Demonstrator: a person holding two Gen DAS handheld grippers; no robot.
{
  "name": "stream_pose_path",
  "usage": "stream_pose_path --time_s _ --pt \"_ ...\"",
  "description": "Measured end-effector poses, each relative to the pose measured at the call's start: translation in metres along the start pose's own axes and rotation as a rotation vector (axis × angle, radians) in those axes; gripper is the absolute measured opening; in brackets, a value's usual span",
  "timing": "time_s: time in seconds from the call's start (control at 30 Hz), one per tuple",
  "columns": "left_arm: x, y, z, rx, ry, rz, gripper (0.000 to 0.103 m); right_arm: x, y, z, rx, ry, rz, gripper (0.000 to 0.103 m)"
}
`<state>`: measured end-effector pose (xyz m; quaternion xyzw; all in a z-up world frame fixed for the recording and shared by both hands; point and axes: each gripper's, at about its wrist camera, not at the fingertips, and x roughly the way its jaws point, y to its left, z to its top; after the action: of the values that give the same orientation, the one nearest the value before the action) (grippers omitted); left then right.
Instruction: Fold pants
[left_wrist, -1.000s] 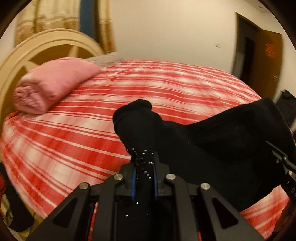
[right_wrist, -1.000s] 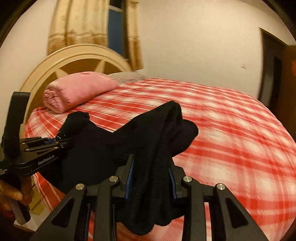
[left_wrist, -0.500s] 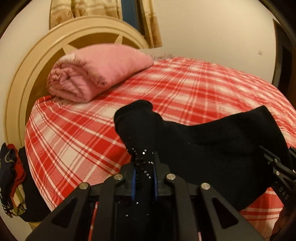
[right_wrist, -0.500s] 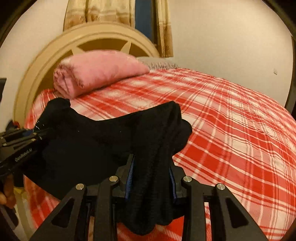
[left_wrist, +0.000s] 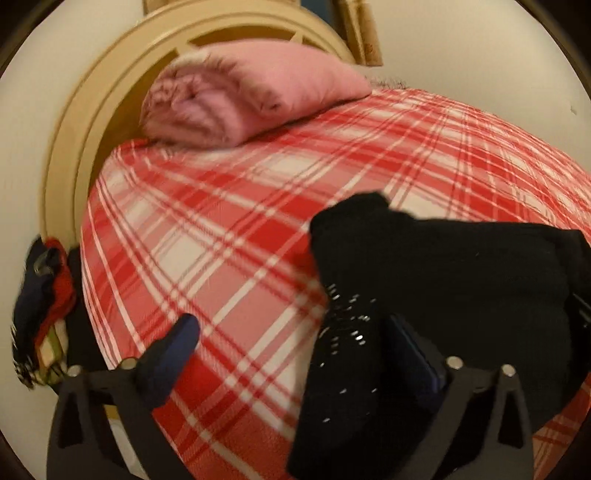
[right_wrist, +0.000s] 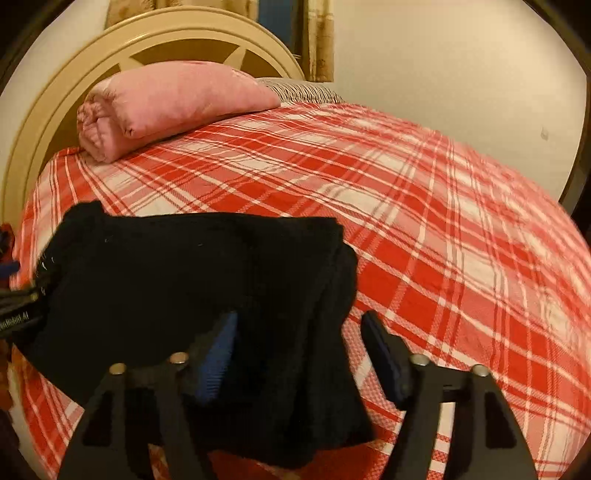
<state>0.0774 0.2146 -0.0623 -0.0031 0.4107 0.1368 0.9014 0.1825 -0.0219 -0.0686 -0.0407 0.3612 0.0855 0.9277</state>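
Observation:
The black pants (left_wrist: 461, 280) lie in a folded bundle on the red plaid bed (left_wrist: 229, 229), near its front edge. One end with small shiny studs (left_wrist: 351, 321) lies between the fingers of my left gripper (left_wrist: 291, 332), which is open; the cloth rests against its right finger (left_wrist: 410, 350). In the right wrist view the pants (right_wrist: 184, 280) spread to the left, and a fold hangs between the spread fingers of my right gripper (right_wrist: 299, 328), which is open. The left gripper shows at the left edge (right_wrist: 18, 314).
A rolled pink blanket (right_wrist: 166, 103) lies at the head of the bed by the cream headboard (right_wrist: 48, 107). Dark and red clothes (left_wrist: 40, 306) hang off the bed's left side. A patterned pillow (right_wrist: 303, 92) sits behind the blanket.
Both grippers have opened and let go of the pants. The pants have come down onto the bed. Both views have moved lower and closer to the headboard.

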Motion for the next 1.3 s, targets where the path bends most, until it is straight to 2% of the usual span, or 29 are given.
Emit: stream_pose_path --time_s 0.07,0.17,0.33,0.67,0.9,1.0,1.17,1.3 --pt "-0.003 0.007 -0.002 -0.016 0.016 -0.019 0.103 -0.014 -0.008 -0.002 0.062 -0.025 0.014 0.071" --pt "-0.012 0.011 -0.002 -0.021 0.007 -0.001 0.103 -0.043 -0.010 -0.009 0.125 -0.091 -0.020 0.072" --pt "-0.036 0.016 -0.006 -0.032 -0.037 0.004 0.103 -0.084 -0.003 -0.024 0.216 -0.139 0.039 0.072" --pt "-0.101 0.024 -0.014 -0.050 -0.177 -0.035 0.103 -0.159 0.029 -0.042 0.220 -0.277 0.045 0.072" --pt "-0.137 0.015 -0.028 0.033 -0.282 -0.022 0.103 -0.194 0.036 -0.048 0.223 -0.354 0.015 0.075" --pt "-0.146 0.012 -0.031 0.051 -0.301 -0.014 0.103 -0.202 0.035 -0.051 0.235 -0.373 0.013 0.076" --pt "-0.154 0.010 -0.033 0.043 -0.298 -0.042 0.103 -0.212 0.035 -0.053 0.237 -0.400 0.006 0.076" --pt "-0.161 0.007 -0.034 0.050 -0.307 -0.040 0.103 -0.225 0.037 -0.054 0.238 -0.450 -0.018 0.076"
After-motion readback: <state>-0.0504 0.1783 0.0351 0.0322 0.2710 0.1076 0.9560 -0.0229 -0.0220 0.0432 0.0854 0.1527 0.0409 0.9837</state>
